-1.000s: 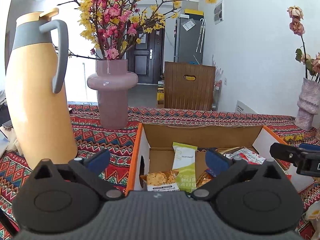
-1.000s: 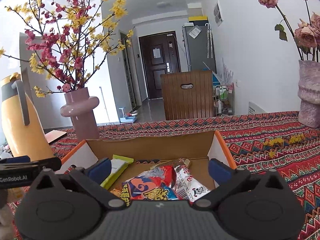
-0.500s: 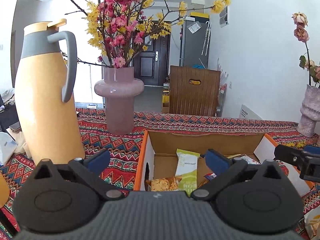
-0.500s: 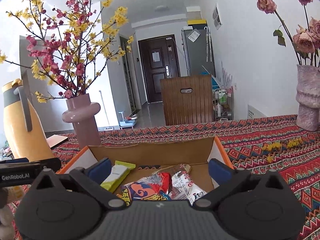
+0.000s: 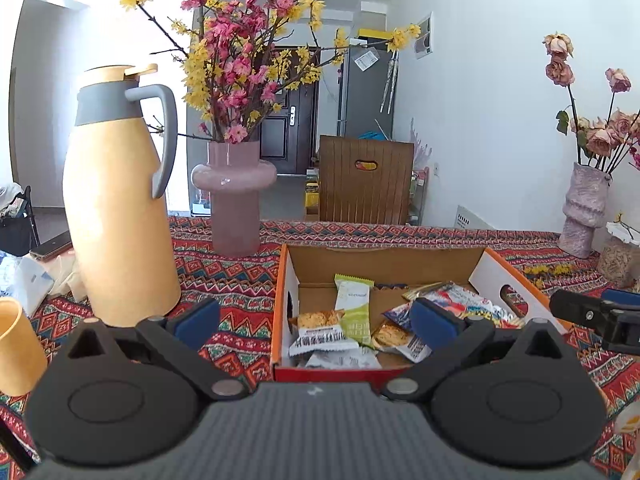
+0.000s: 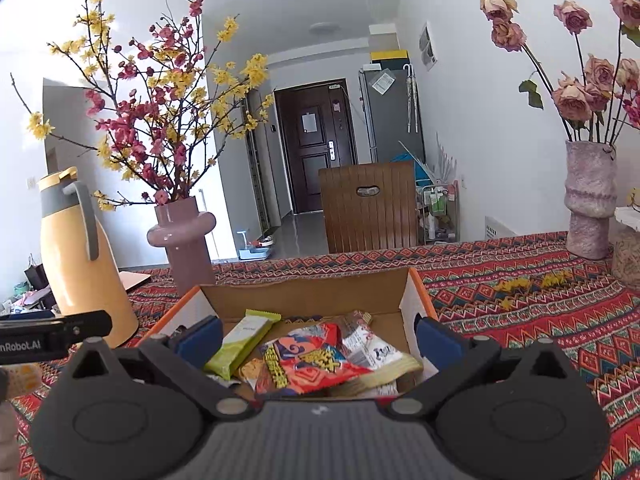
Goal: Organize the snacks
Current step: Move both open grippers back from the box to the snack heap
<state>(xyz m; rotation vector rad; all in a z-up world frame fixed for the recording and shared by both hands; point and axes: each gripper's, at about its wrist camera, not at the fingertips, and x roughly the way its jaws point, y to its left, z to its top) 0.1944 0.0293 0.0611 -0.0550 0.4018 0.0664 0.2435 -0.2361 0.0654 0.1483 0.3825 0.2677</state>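
Both left gripper (image 5: 314,320) and right gripper (image 6: 318,336) spread wide and empty, poised before the cardboard box (image 5: 384,258) on the patterned tablecloth (image 5: 236,280), snack packets (image 6: 320,356) piled inside.

An open cardboard box (image 5: 286,280) sits on the table (image 5: 236,280), near its front. Inside the box lie several snack packets: a bar packet (image 5: 353,308) stands lengthwise toward the left half, a cracker packet (image 5: 320,330) lies just left of and partly in front of it, and a large chip bag (image 6: 310,360) fills the right half (overlapping other wrappers beneath). Left of the box stands a thermos jug (image 5: 120,216), with a paper cup (image 5: 18,348) further left and nearer. Behind the box's left corner stands a vase of blossoms (image 5: 234,196). Far right, at the table's back edge, stands a rose vase (image 6: 590,204). A chair (image 5: 364,184) stands behind the table.
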